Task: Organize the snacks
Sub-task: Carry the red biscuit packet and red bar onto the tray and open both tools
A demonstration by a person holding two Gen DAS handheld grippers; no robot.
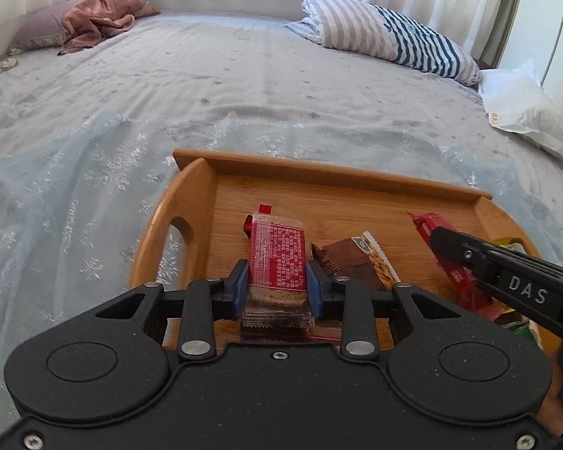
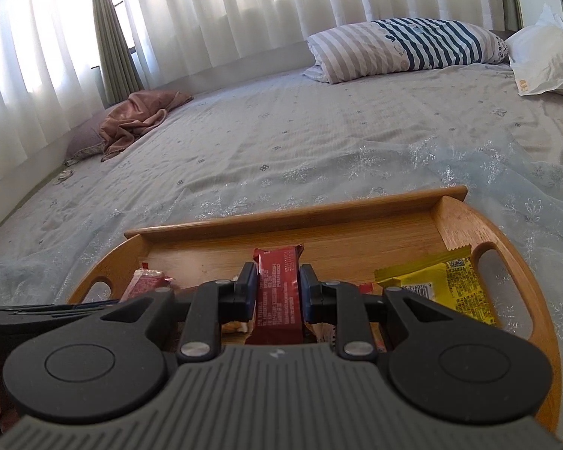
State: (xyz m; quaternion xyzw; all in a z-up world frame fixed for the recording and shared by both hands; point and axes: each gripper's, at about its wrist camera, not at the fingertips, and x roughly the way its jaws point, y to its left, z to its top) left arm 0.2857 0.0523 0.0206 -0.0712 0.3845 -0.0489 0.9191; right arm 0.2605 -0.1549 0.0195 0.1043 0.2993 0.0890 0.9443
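Wooden tray (image 1: 356,176) on bed w/ pale blue cloth (image 1: 56,195). L gripper (image 1: 277,281) clamped on clear-and-red snack pack (image 1: 277,251), over tray's left-centre. Brown snack (image 1: 349,262) just right of it, on tray floor. R gripper (image 2: 276,288) clamped on dark red bar (image 2: 279,288), mid-tray. Yellow packet (image 2: 443,285) at right end, near handle slot.
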